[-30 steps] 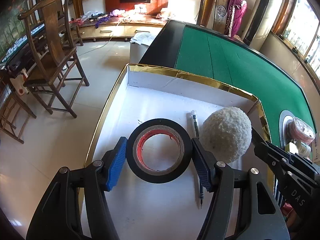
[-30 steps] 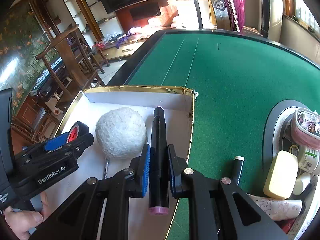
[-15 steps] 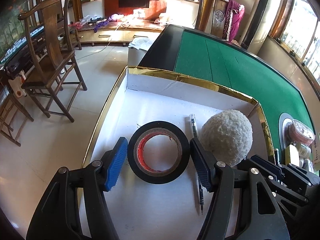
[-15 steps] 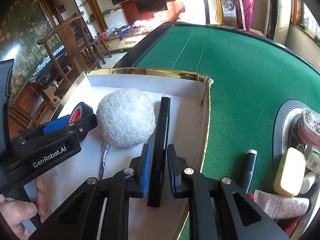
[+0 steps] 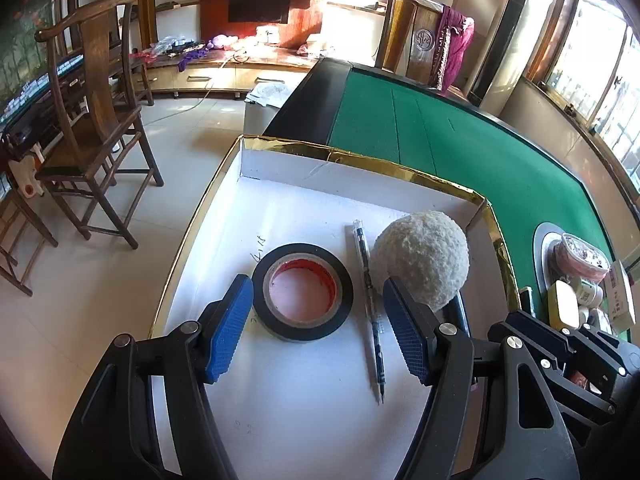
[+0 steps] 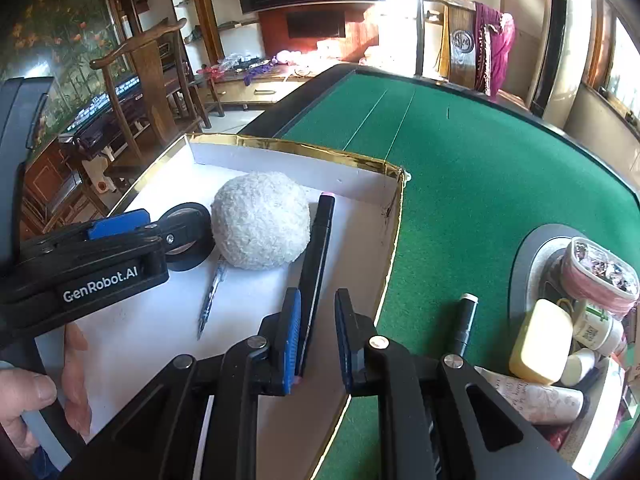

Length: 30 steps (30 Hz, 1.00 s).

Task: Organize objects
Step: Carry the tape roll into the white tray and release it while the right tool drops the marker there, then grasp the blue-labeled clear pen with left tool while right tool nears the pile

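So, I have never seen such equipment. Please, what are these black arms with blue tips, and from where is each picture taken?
They are two hand-held grippers. A person carries one in each hand, and a small camera on each looks forward along its two fingers. One picture is the left gripper's view, the other is the right's.

A white box with a gold rim stands on a green table. In it lie a black tape roll, a pen, a fluffy white ball and a black marker.

The left gripper has just been opening, and the tape roll lies between its jaws, untouched. The right gripper has the marker between its jaws with a gap on one side, so it seems not clamped. Other small items wait on the table.
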Available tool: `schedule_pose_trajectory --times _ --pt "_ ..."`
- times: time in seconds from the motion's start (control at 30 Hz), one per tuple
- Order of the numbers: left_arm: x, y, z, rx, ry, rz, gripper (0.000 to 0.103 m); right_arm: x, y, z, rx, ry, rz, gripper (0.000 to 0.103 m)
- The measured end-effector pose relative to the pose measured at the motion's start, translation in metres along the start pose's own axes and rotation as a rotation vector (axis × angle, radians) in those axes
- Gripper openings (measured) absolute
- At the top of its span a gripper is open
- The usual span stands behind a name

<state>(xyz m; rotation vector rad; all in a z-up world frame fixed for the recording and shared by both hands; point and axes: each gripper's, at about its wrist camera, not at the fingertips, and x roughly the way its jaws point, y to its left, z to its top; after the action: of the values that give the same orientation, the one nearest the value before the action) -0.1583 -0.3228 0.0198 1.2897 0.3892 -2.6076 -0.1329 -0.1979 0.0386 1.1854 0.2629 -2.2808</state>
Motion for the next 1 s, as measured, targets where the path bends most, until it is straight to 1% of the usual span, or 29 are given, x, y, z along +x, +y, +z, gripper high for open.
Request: schedule_pose_trajectory --times 0.03,0.1,0.13,0.17,0.2,0.27,0.3,0.37,0.47,0.53,0.57,0.6,0.63,0.67,0.7,0.77,0.83,0.87,0.9,0.97,1.0 --pt "-0.003 0.0 -0.002 0.0 0.001 0.0 0.068 -0.004 0.0 -0.002 -0.007 -0.003 -0.001 0.017" --pt "-0.01 -0.001 -0.006 0.001 -0.007 -0.004 0.068 -0.014 -0.003 -0.006 -0.016 -0.015 0.01 0.028" --pt "-0.015 -0.002 -0.009 0.004 -0.009 -0.007 0.068 -0.02 -0.005 -0.008 -0.018 -0.024 0.013 0.031" --pt "-0.02 -0.004 -0.012 0.009 -0.013 -0.013 0.068 -0.027 -0.008 -0.01 -0.022 -0.031 0.023 0.036" --pt "-0.024 -0.006 -0.015 0.014 -0.018 -0.016 0.068 -0.034 -0.011 -0.013 -0.023 -0.038 0.04 0.041" --pt "-0.036 -0.012 -0.022 0.032 -0.033 -0.018 0.068 -0.05 -0.019 -0.02 -0.021 -0.052 0.087 0.046" --pt "-0.044 -0.018 -0.027 0.048 -0.042 -0.04 0.068 -0.059 -0.025 -0.023 -0.01 -0.061 0.116 0.046" --pt "-0.06 -0.033 -0.037 0.101 -0.049 -0.107 0.068 -0.079 -0.039 -0.034 0.028 -0.081 0.198 0.047" --pt "-0.091 -0.072 -0.067 0.279 -0.059 -0.195 0.068 -0.108 -0.067 -0.059 0.053 -0.105 0.297 0.047" --pt "-0.11 -0.105 -0.1 0.449 -0.065 -0.254 0.068 -0.129 -0.091 -0.08 0.06 -0.138 0.313 0.049" --pt "-0.115 -0.118 -0.116 0.516 -0.068 -0.277 0.068 -0.138 -0.104 -0.09 0.063 -0.154 0.316 0.052" --pt "-0.12 -0.133 -0.137 0.606 -0.068 -0.303 0.066 -0.146 -0.118 -0.1 0.063 -0.172 0.317 0.055" --pt "-0.123 -0.145 -0.152 0.669 -0.068 -0.313 0.055 -0.154 -0.132 -0.112 0.062 -0.193 0.313 0.056" --pt "-0.121 -0.156 -0.167 0.727 -0.052 -0.313 0.048 -0.161 -0.146 -0.122 0.06 -0.211 0.309 0.057" --pt "-0.116 -0.166 -0.18 0.773 -0.021 -0.297 0.037 -0.165 -0.159 -0.132 0.058 -0.228 0.307 0.057" --pt "-0.106 -0.18 -0.19 0.795 0.002 -0.268 0.037 -0.17 -0.184 -0.152 0.049 -0.248 0.304 0.057" --pt "-0.096 -0.184 -0.189 0.777 0.013 -0.23 0.037 -0.171 -0.205 -0.168 0.056 -0.271 0.301 0.057" --pt "-0.091 -0.185 -0.187 0.758 0.034 -0.228 0.037 -0.172 -0.215 -0.176 0.071 -0.284 0.305 0.057" --pt "-0.086 -0.184 -0.182 0.739 0.067 -0.246 0.037 -0.173 -0.225 -0.18 0.101 -0.295 0.321 0.057" --pt "-0.08 -0.185 -0.18 0.734 0.095 -0.261 0.037 -0.172 -0.24 -0.182 0.143 -0.29 0.377 0.057" --pt "-0.077 -0.186 -0.181 0.738 0.113 -0.253 0.037 -0.172 -0.245 -0.183 0.165 -0.296 0.391 0.057"
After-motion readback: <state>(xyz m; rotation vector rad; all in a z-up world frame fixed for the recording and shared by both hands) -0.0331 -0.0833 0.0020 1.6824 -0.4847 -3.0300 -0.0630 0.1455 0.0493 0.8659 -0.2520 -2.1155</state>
